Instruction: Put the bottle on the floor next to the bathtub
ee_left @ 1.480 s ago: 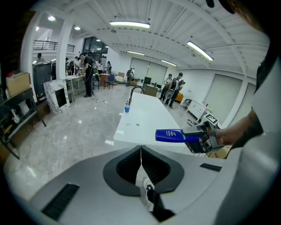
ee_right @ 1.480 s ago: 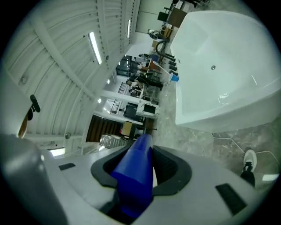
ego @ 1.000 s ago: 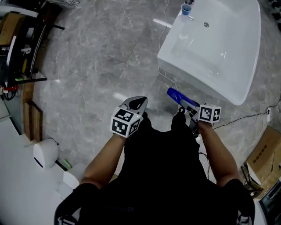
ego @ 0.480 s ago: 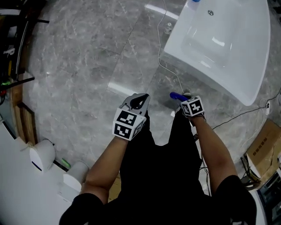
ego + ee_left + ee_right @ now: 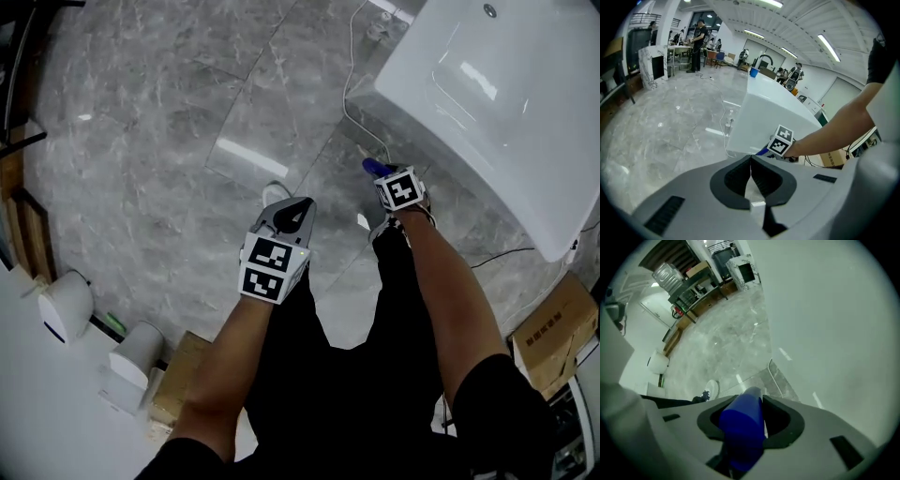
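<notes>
A blue bottle (image 5: 742, 427) is clamped in my right gripper (image 5: 754, 401), pointing forward and down beside the white bathtub wall (image 5: 834, 324). In the head view only the bottle's blue tip (image 5: 374, 167) pokes out past the right gripper (image 5: 386, 176), low near the grey marble floor (image 5: 169, 169) at the foot of the bathtub (image 5: 497, 103). My left gripper (image 5: 291, 212) hangs to the left, over the floor. Its jaws meet with nothing between them (image 5: 750, 164). In the left gripper view the right gripper's marker cube (image 5: 781, 140) shows against the tub's side (image 5: 759, 117).
A white cable (image 5: 352, 103) runs along the floor by the tub's base. White cylinders (image 5: 66, 305) and a cardboard box (image 5: 178, 389) lie at the lower left, another box (image 5: 553, 328) at the right. People and desks (image 5: 693, 40) stand far back in the room.
The right gripper has gone forward and down with the bottle, closer to the foot of the bathtub. The view has shifted forward over the tub. The left gripper has kept its place.
</notes>
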Available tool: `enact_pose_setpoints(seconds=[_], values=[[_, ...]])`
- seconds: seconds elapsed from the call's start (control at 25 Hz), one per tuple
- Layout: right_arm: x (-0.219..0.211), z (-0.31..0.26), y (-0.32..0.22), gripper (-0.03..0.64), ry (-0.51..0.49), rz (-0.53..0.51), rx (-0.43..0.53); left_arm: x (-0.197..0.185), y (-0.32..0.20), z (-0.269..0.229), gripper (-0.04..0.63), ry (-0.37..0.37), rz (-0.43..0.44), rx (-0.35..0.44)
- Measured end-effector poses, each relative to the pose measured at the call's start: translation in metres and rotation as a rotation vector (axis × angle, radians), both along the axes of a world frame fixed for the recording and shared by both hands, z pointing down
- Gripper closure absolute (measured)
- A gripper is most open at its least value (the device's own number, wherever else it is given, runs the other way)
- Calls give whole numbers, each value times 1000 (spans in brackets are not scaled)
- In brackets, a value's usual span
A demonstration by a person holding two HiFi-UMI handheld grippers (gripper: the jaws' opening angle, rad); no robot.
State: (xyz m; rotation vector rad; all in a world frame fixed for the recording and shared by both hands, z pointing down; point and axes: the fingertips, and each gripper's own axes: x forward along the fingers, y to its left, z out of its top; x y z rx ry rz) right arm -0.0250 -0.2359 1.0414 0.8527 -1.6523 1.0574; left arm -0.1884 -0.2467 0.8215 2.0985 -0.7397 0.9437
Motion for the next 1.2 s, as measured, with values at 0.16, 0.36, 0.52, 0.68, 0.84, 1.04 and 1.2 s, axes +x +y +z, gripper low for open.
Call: enact_pose_setpoints(seconds=[0.16, 0.36, 0.52, 0.68, 0.84, 1.04, 1.2], values=[[-7, 60, -14, 443, 67, -174, 2, -3, 6, 54, 578, -38, 10, -44], [-10, 132, -27, 443, 170, -411, 22, -6, 1, 90, 578, -51, 3, -50], [-10, 172, -28, 443, 218, -522, 22, -8, -1, 97, 578, -39, 13, -39], [-8, 199, -24, 443, 260, -635, 22, -10, -4, 101, 578, -36, 13, -32], [-5, 211, -22, 443, 294, -677, 12, -11, -3, 103, 578, -34, 9, -32], [-5, 212, -21, 443, 283, -681, 4, -6, -2, 101, 578, -31, 27, -31], [2, 200, -14, 443, 304, -679, -25, -2, 1, 99, 578, -29, 28, -35]])
